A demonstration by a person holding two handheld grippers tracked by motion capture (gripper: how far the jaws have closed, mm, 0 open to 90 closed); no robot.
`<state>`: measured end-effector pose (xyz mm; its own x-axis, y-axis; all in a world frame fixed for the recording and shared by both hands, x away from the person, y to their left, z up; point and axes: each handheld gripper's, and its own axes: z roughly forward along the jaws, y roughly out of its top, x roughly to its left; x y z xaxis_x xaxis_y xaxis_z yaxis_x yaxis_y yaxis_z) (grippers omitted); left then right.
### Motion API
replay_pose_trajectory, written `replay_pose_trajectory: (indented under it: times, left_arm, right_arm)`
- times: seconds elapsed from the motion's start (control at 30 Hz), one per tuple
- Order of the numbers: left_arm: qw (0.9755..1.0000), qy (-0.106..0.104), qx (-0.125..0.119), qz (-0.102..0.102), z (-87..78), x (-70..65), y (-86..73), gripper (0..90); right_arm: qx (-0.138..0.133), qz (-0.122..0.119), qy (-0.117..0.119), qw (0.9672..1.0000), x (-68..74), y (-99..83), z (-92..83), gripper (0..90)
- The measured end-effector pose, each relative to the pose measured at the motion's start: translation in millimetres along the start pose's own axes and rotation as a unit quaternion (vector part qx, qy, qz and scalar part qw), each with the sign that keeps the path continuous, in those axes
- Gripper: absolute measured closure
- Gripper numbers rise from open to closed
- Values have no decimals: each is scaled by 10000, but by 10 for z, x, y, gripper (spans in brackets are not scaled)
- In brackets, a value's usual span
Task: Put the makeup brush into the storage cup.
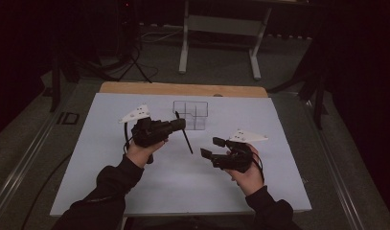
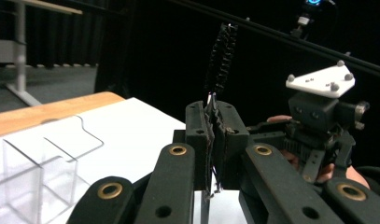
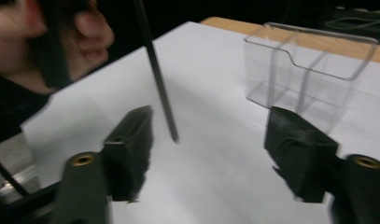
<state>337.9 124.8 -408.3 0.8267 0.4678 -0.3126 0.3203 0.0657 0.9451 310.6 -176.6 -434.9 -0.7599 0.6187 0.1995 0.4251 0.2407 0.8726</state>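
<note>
The left gripper [image 1: 179, 125] is clamped on a thin black ridged strip [image 1: 184, 133], which sticks out past the jaws at both ends and slants down toward the white table covering [image 1: 135, 177]; in the left gripper view the strip [image 2: 220, 58] rises above the closed jaws; the right gripper [image 1: 212, 146] hovers with its jaws spread apart, holding nothing; a clear plastic compartmented box [image 1: 192, 114] stands just beyond the strip, toward the table's wooden far edge [image 1: 183, 89].
</note>
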Motion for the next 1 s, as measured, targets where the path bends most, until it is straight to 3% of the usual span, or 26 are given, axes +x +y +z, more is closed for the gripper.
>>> replay_pose_trajectory:
  times: [0.1, 0.17, 0.2, 0.47, 0.83, 1.0]
  left_arm:
    - [9999, 103, -32, 28, -28, 4, 66, 863]
    - [9998, 193, -59, 69, -45, 1, 107, 864]
    - [9998, 198, -57, 69, -53, 6, 128, 863]
    - [9989, 415, -61, 196, -78, 3, 287, 863]
    - [9974, 638, -154, 299, -85, 36, 556, 863]
    - [9960, 793, -201, 348, -86, 75, 695, 863]
  right_arm:
    - [31, 7, 1, 10000, -39, -32, -25, 238]
    - [107, -125, 211, 9996, -71, -55, -52, 194]
    - [139, -260, 157, 9994, -71, -65, -64, 197]
    - [-46, -311, 84, 9995, -127, -86, -191, 179]
    - [-97, -722, -136, 9972, -140, -161, -299, 148]
    - [-139, -720, -161, 9972, -149, -176, -325, 147]
